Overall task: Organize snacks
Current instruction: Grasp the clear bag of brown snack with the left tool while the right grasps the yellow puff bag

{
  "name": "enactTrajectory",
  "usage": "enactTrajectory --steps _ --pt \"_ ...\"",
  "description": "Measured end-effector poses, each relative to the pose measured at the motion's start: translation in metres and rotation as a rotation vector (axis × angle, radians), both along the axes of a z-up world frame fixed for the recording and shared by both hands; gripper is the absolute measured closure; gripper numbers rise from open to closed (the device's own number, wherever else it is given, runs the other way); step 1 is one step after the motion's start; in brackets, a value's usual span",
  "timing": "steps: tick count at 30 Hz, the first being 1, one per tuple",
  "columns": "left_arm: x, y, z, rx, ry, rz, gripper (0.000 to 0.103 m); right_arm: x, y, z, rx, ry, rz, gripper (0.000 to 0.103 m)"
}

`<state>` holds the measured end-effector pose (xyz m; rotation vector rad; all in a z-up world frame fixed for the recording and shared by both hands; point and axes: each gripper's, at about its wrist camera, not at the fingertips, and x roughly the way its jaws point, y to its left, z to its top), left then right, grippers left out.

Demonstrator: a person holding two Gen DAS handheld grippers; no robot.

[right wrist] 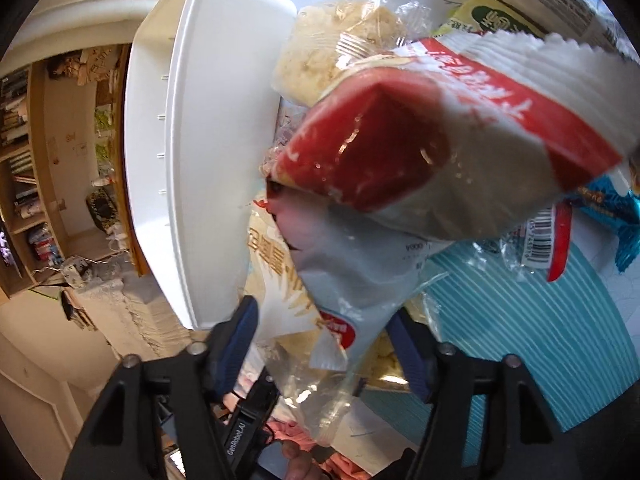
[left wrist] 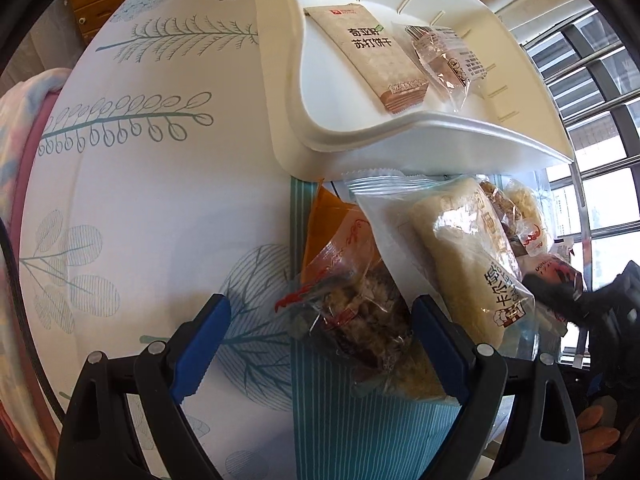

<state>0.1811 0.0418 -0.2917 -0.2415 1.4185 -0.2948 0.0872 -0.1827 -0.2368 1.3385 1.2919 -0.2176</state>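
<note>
Two hand-held grippers: both are being shown, each by its own wrist camera, above a heap of snack packets.
Left hand-held gripper [left wrist: 320, 344]: its blue fingers [left wrist: 200, 344] are being held spread wide; nothing is being pinched. A clear packet of brown and pale pieces [left wrist: 360, 320] is lying between them, and whether either pad is touching it cannot be told.
Right hand-held gripper [right wrist: 324, 344]: a red-and-white snack packet [right wrist: 440, 152] is being shown close to the lens, with its clear lower end reaching down between the blue fingers [right wrist: 240, 332]. The jaws are partly closed around that end; whether the pads are pressing on it cannot be told.
White tray [left wrist: 400, 136]: it is being shown raised above the heap, with a brown cracker packet [left wrist: 372, 56] and a small clear-wrapped snack [left wrist: 444, 64] lying inside it, side by side and touching.
Snack heap: a large pale packet with printed characters [left wrist: 472, 264] is lying just beside the left hand-held gripper, next to an orange packet [left wrist: 336, 232] that is partly covered by the clear one. More packets are being crowded behind it, below the tray's rim.
Striped teal mat [left wrist: 360, 440]: the heap is lying on it.
Counter [left wrist: 152, 208]: it is being covered by a white cloth with a leaf print.
Right-hand view surroundings: a green-labelled packet [right wrist: 488, 16] and a blue packet [right wrist: 616, 208] are lying beyond the red-and-white one; shelves [right wrist: 28, 184] are being seen far left.
</note>
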Motion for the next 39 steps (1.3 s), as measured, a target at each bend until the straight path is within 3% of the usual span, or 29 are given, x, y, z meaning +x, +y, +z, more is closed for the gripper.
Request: enactTrajectory --steps 1,4,14,20,21,23,26,30,39 --pt "0.000 0.000 0.000 0.003 -0.002 0.002 0.012 -0.003 -0.001 -0.002 0.005 -0.001 -0.010 0.074" --pt "0.000 0.001 0.000 -0.001 -0.004 0.009 0.012 -0.012 -0.007 -0.004 0.035 -0.022 -0.046 0.080" --pt "-0.001 0.000 0.001 0.030 -0.013 0.028 0.014 -0.020 -0.017 0.023 0.037 -0.116 -0.021 0.090" --pt "0.002 -0.007 0.002 0.042 -0.028 0.038 0.029 -0.020 -0.019 0.044 0.009 -0.173 0.019 0.091" --pt "0.003 -0.009 0.002 0.033 -0.028 0.038 0.037 -0.020 -0.019 0.046 0.007 -0.179 0.023 0.091" --pt "0.003 -0.011 0.002 0.025 -0.023 0.051 0.038 -0.021 -0.020 0.051 0.000 -0.197 0.027 0.091" --pt "0.002 -0.012 0.002 -0.021 -0.016 0.070 0.057 -0.020 -0.019 0.059 -0.010 -0.216 0.036 0.091" --pt "-0.001 -0.013 0.003 -0.032 -0.009 0.079 0.066 -0.020 -0.023 0.069 -0.031 -0.244 0.057 0.091" --pt "-0.020 -0.010 0.008 0.009 -0.007 0.099 0.070 -0.015 -0.024 0.094 -0.069 -0.319 0.130 0.092"
